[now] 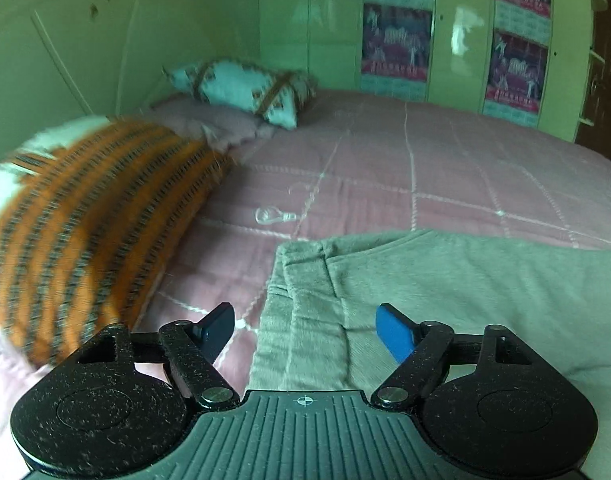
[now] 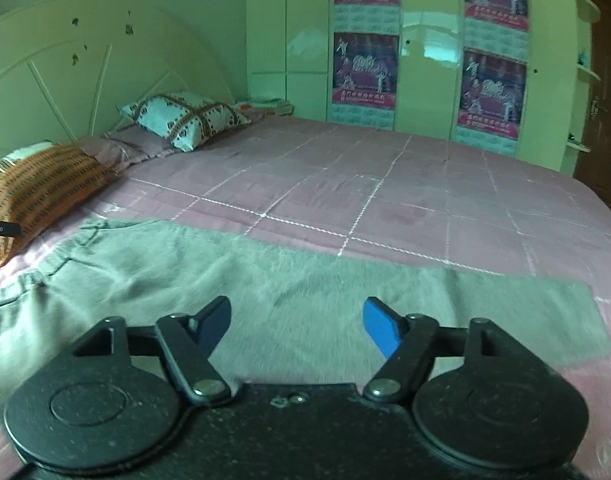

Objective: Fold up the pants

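1. Grey pants (image 2: 265, 280) lay flat across the pink quilted bedspread (image 2: 345, 184).
2. The left gripper (image 1: 305, 330) hung apart-jawed over the waistband, gripping nothing.
3. The right gripper (image 2: 297, 326) stood likewise parted above a leg, empty.

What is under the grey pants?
The grey pants lie flat on the pink quilted bedspread, which shows all around them. The part of the bedspread right beneath the pants is covered, so anything lying there cannot be seen.
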Action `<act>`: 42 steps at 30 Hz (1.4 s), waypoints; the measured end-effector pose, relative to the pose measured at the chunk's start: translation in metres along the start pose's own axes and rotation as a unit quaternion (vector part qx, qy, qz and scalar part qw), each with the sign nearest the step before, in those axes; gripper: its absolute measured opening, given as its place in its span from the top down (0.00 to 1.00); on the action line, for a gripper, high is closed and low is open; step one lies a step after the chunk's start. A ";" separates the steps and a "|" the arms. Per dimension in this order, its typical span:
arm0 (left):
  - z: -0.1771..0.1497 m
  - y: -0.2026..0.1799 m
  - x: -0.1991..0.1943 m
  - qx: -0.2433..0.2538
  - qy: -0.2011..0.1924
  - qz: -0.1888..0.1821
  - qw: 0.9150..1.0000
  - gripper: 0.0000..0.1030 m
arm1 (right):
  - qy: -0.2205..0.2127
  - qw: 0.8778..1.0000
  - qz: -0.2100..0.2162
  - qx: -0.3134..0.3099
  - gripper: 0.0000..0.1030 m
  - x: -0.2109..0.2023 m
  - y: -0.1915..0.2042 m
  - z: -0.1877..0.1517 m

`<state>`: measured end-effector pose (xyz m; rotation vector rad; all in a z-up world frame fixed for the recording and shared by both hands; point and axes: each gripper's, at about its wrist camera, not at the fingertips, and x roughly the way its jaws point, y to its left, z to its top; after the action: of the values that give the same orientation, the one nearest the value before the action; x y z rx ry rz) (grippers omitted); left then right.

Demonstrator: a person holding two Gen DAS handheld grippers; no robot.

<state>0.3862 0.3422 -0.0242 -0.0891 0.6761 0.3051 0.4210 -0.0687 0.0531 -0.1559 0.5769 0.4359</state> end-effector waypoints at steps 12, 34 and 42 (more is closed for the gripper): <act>0.030 0.008 0.147 0.012 0.060 -0.004 0.998 0.41 | 0.049 0.994 0.043 -0.082 0.59 0.152 -0.001 0.033; 0.037 0.020 0.180 -0.018 0.048 -0.100 0.994 0.68 | 0.101 0.978 0.093 -0.158 1.00 0.221 0.008 0.040; 0.042 0.044 0.134 -0.039 -0.013 -0.151 0.988 0.80 | 0.052 0.980 0.089 -0.169 1.00 0.164 0.016 0.062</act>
<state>0.4964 0.4249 -0.0749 -0.2589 0.6149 0.0413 0.5674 0.0196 0.0123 -0.4561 0.6195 0.7027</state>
